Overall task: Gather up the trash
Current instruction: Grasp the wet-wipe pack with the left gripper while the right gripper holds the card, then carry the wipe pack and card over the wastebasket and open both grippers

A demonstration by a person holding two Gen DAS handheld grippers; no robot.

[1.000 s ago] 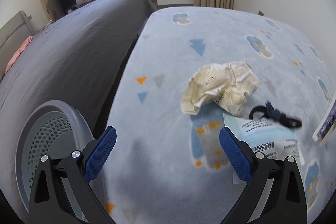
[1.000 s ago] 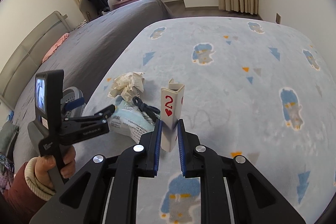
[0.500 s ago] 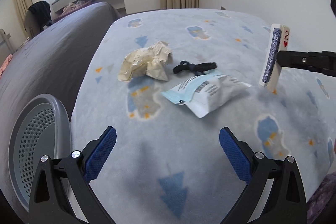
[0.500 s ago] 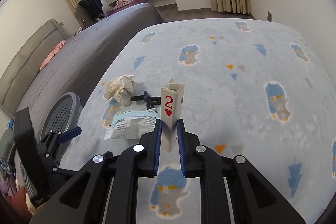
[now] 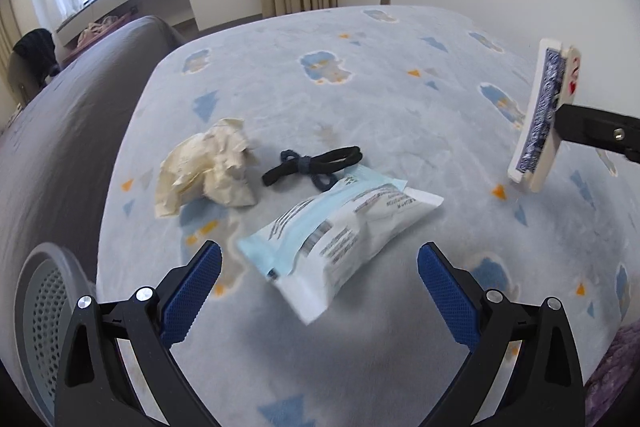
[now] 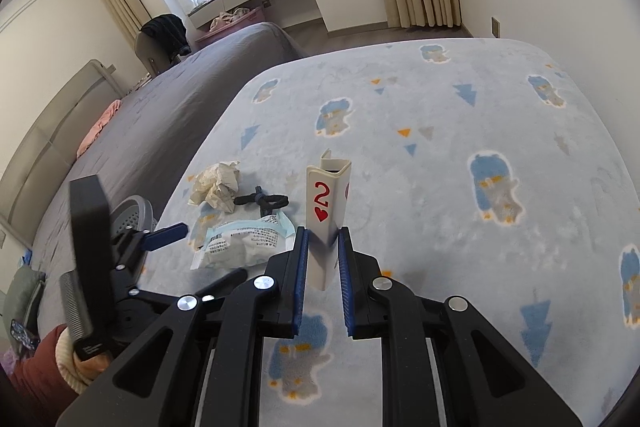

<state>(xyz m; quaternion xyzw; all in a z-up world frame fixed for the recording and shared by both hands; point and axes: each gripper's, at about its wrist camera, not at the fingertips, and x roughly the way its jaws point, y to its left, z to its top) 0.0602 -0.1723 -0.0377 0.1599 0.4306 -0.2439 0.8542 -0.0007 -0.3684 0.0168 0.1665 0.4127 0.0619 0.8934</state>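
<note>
Grey bed [image 6: 168, 115] far left of both grippers, rug [image 5: 360, 99] under everything.

Basket [image 5: 44, 311]: perforated grey, low left of the left gripper, at the bed's edge beside the rug. In the right wrist view it sits behind the left gripper, partly hidden.

Left gripper [image 5: 320, 291]: spread wide, holding nothing, hovering over the rug. Pouch sits just ahead, between the fingers' line of sight, not touching them.

Right gripper [image 6: 323, 259]: pinching the card [image 6: 328, 203], a folded playing card, red 2 of hearts facing the camera, upright. Pads [image 6: 301, 267] press on its lower part. In the left wrist view the card [image 5: 540, 115] is far right, blue patterned back showing, tilted, off the rug.

Pouch [image 5: 340, 227]: white and light-blue sealed pack with printed text and barcode, flat on the rug, straight ahead of the left gripper; ahead-left of the right gripper [image 6: 240, 239].

Paper wad [image 5: 204, 167]: crumpled cream paper, ahead-left of the left gripper, beyond the pouch, lying on the rug. Apart from the pouch; whether it touches the tie, cannot tell.

Hair tie [image 5: 312, 167]: black band with a dark blue knot, just beyond the pouch, right of the wad. Near end touches or overlaps the pouch's far edge.
</note>
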